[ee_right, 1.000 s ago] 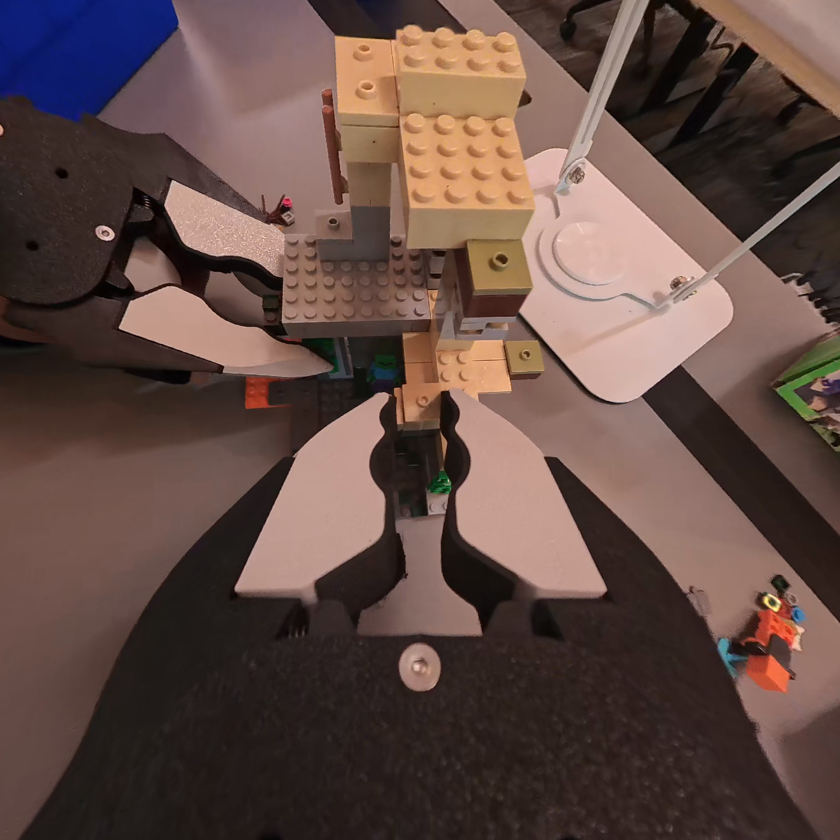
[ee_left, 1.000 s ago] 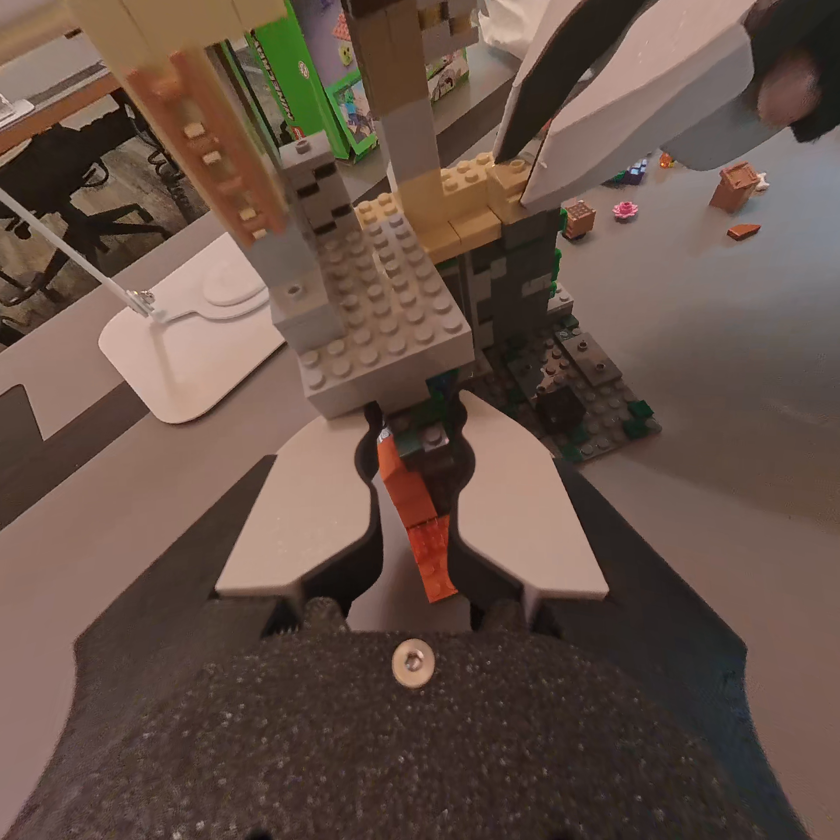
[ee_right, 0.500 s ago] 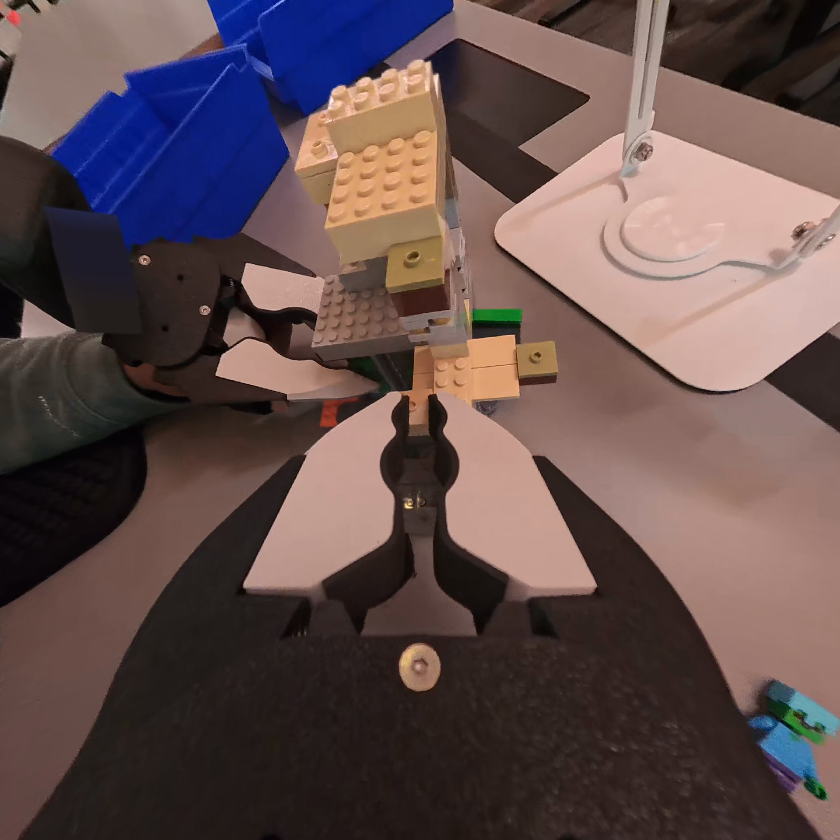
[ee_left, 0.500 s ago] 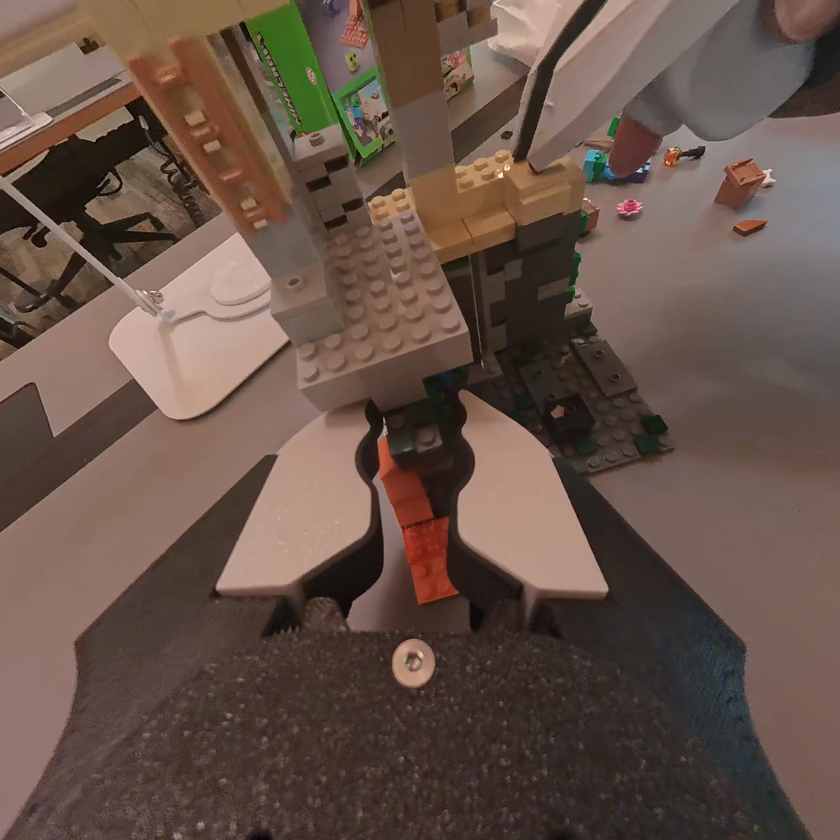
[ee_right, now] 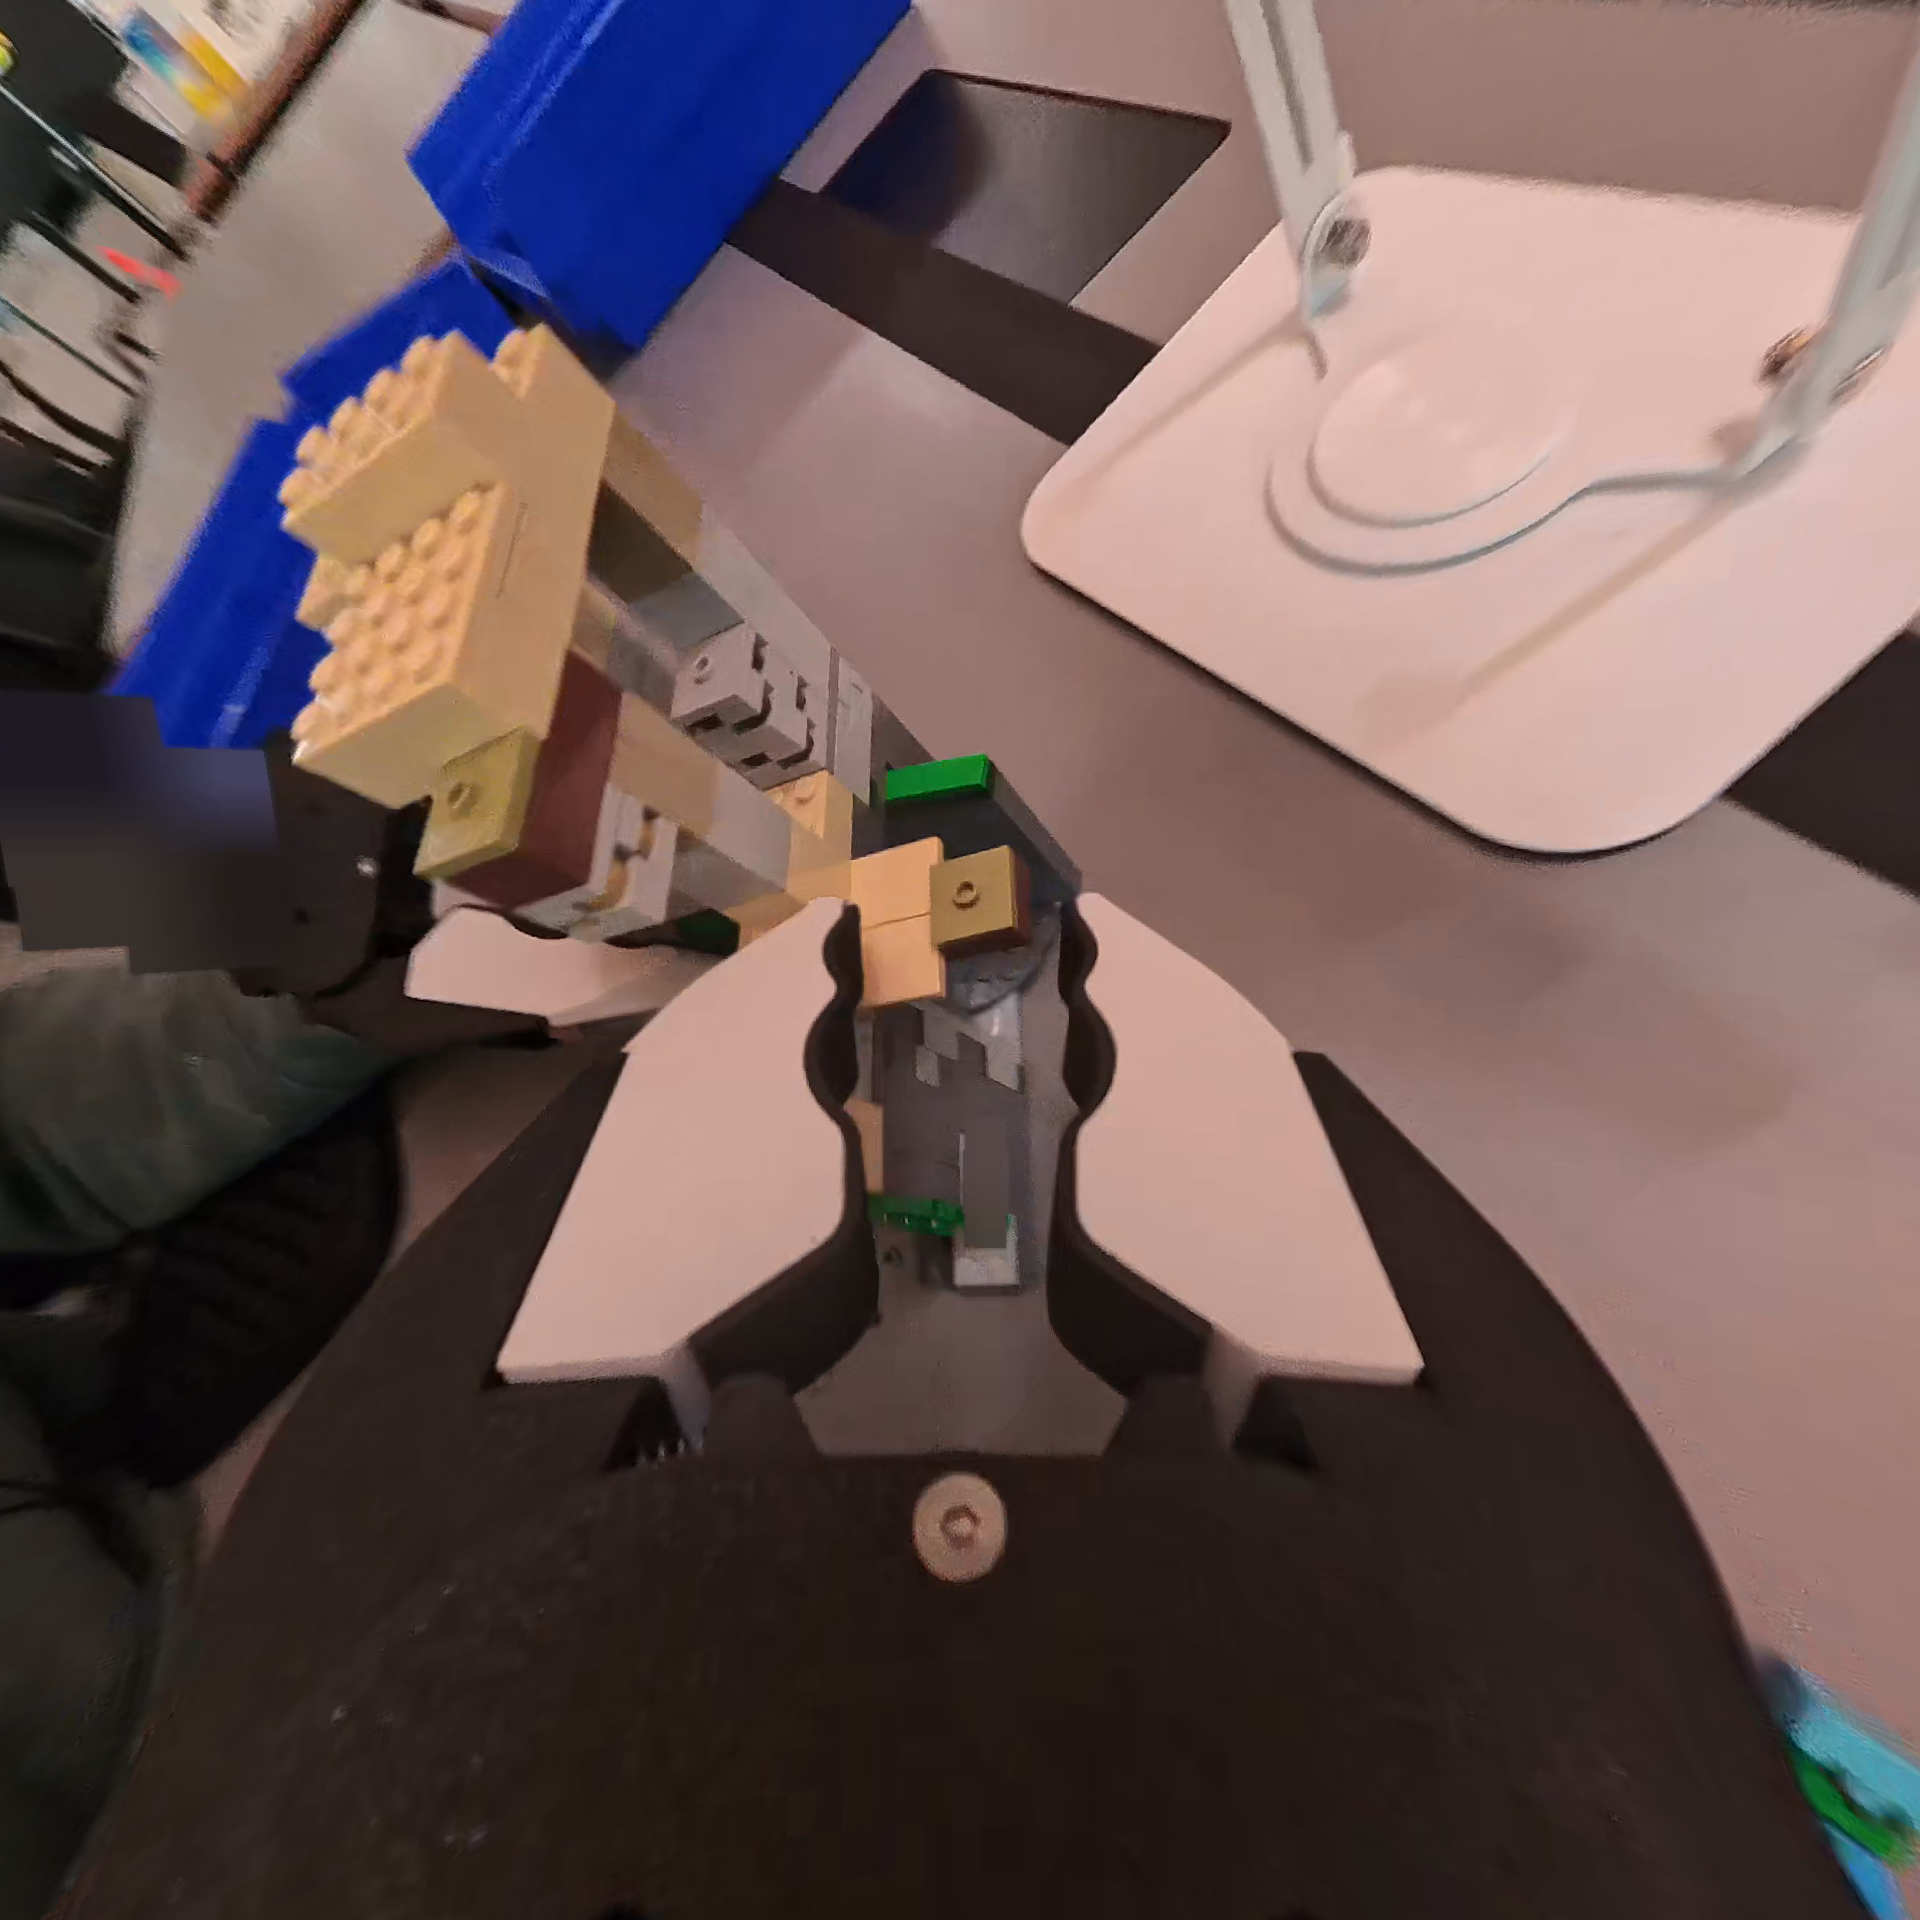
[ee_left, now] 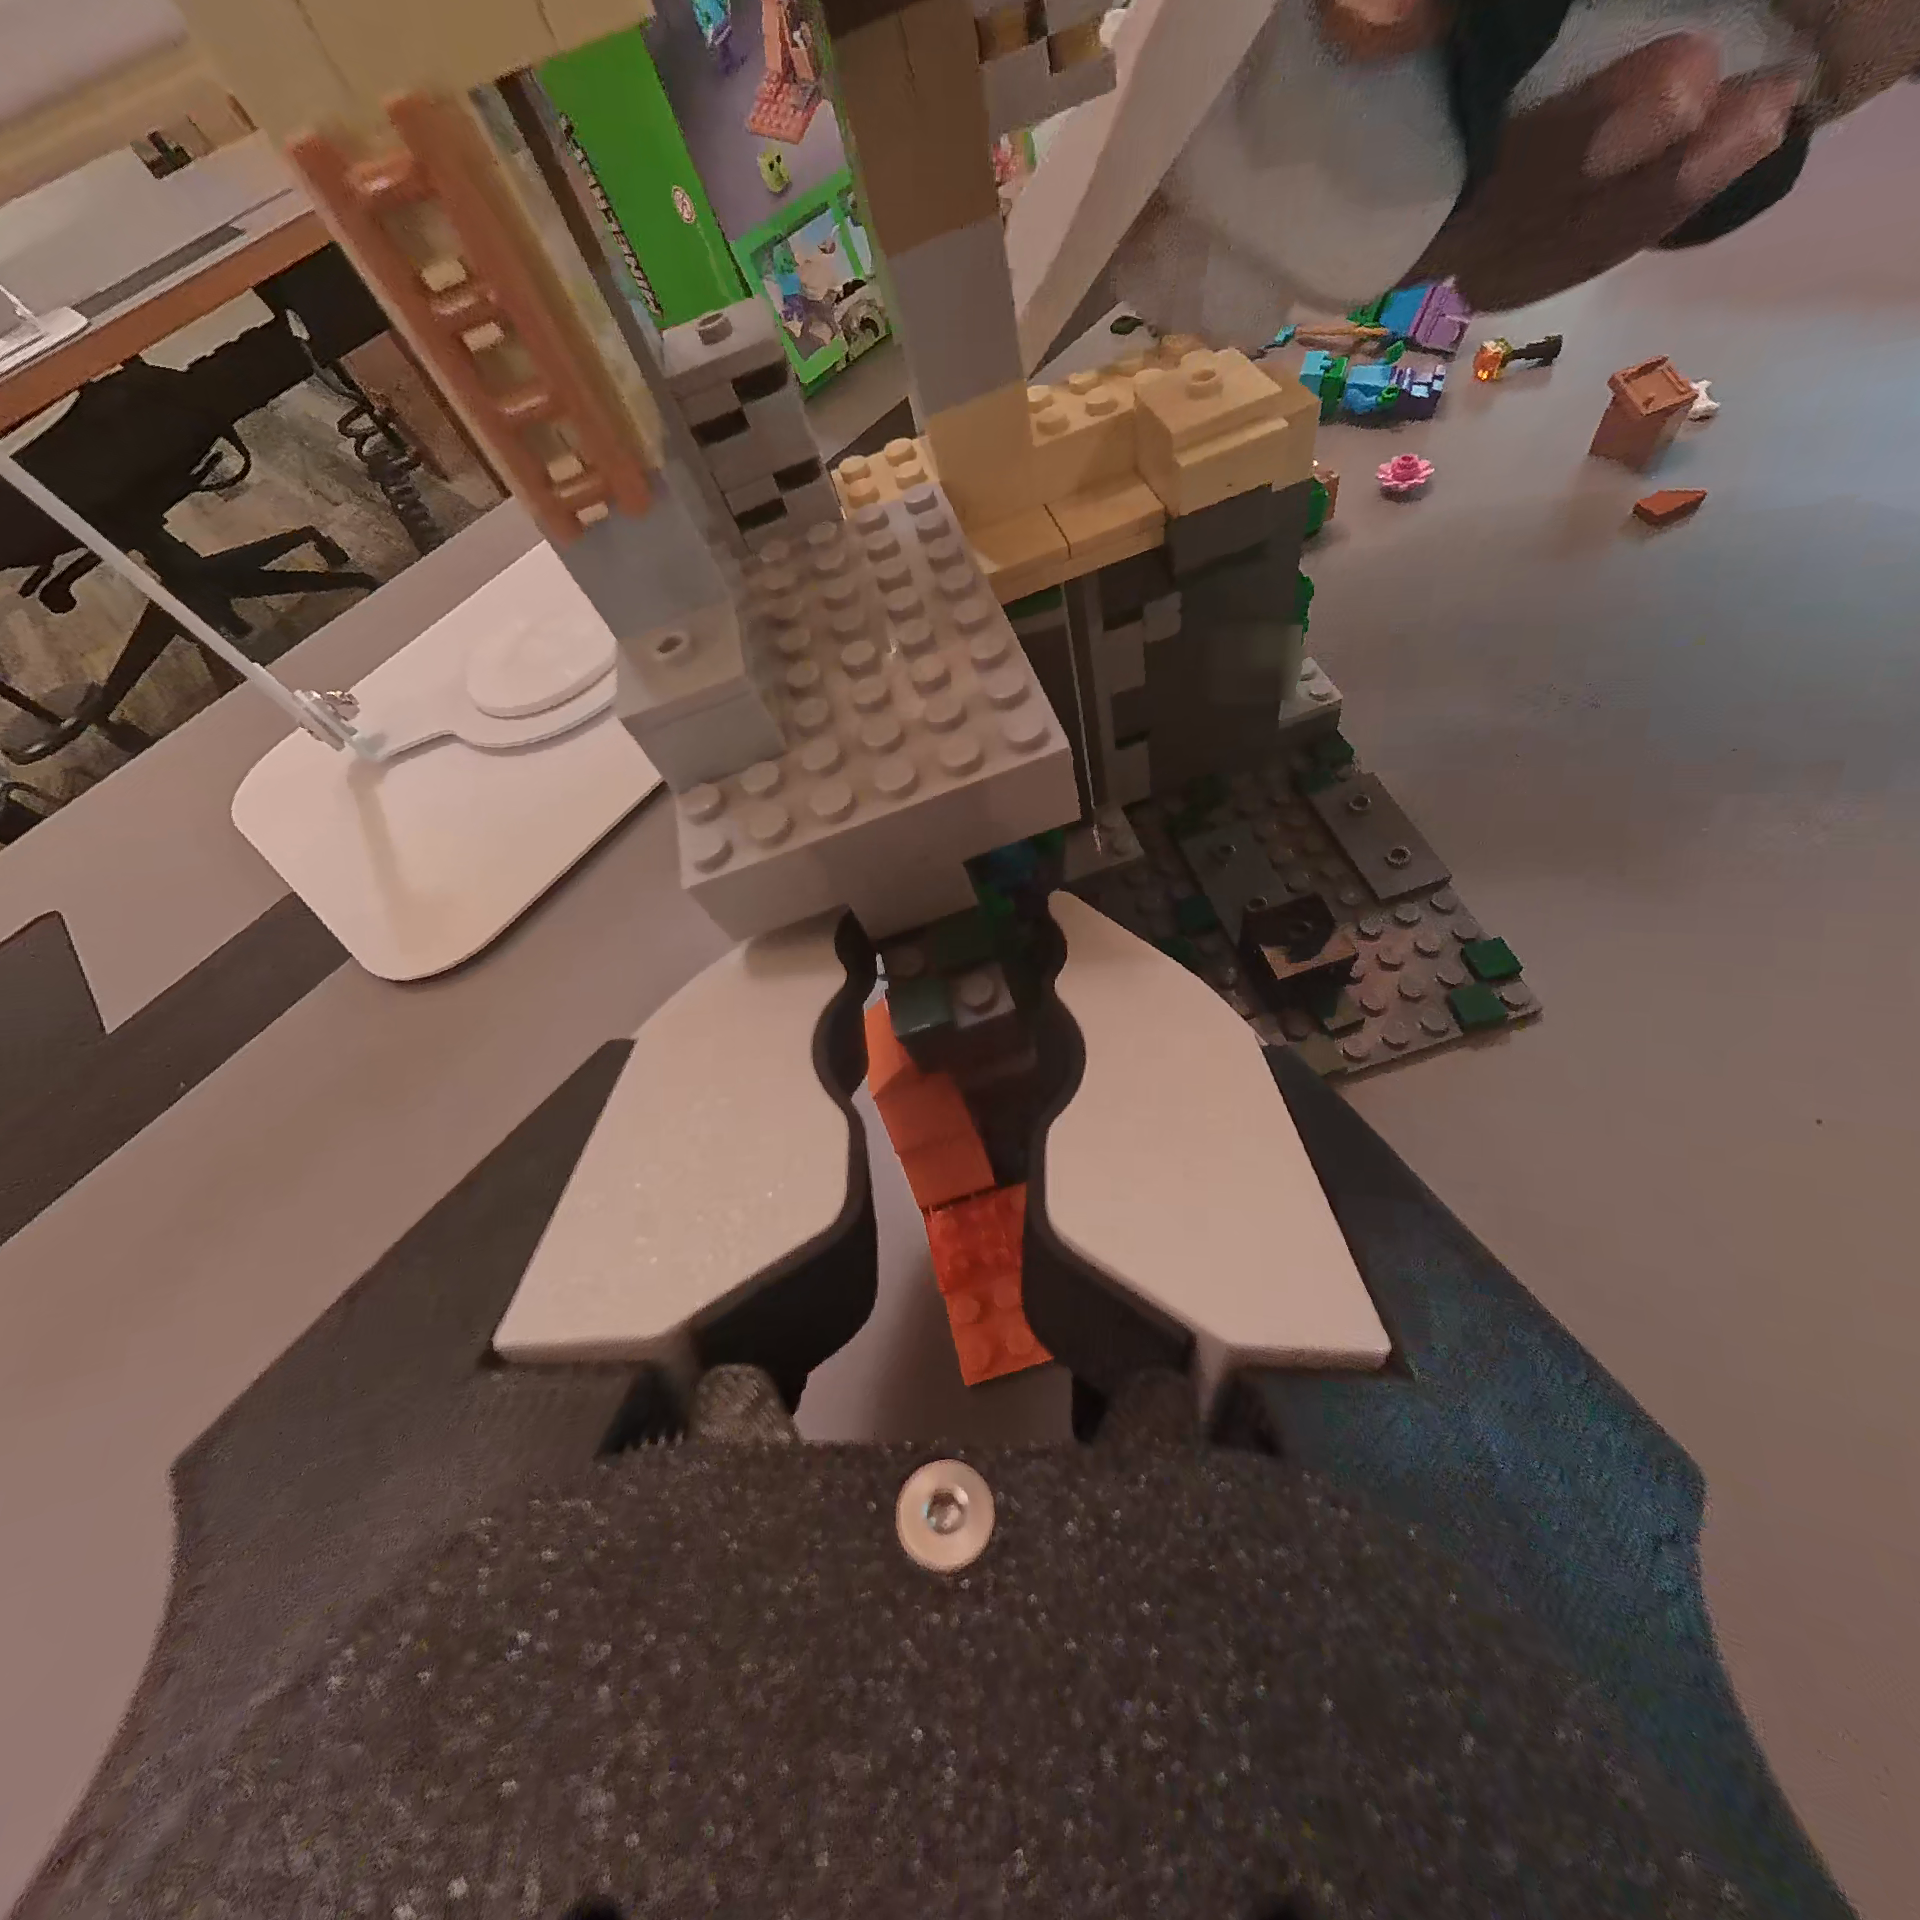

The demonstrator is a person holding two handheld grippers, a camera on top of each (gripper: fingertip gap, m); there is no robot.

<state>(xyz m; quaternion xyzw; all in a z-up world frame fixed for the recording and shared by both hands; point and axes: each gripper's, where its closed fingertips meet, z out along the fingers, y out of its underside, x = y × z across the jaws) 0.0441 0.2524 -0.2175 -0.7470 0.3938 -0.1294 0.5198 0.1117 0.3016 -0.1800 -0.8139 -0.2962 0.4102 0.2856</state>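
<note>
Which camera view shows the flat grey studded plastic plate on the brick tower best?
The left wrist view: the flat grey studded plastic plate faces the camera, studs clear. In the right wrist view, tan bricks hide it.

Right gripper [ee_right: 956, 935], black body with pale finger plates at frame centre, jaws slightly apart around the tan-and-grey toy brick tower [ee_right: 644, 707], which leans to the upper left. White flat stand base [ee_right: 1507, 623] upper right, blue plastic bins [ee_right: 644, 156] upper left, all on grey tabletop [ee_right: 1455, 1091].

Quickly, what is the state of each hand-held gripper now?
Left hand-held gripper: shut on brick model.
Right hand-held gripper: open around the model, grip unclear.
</note>
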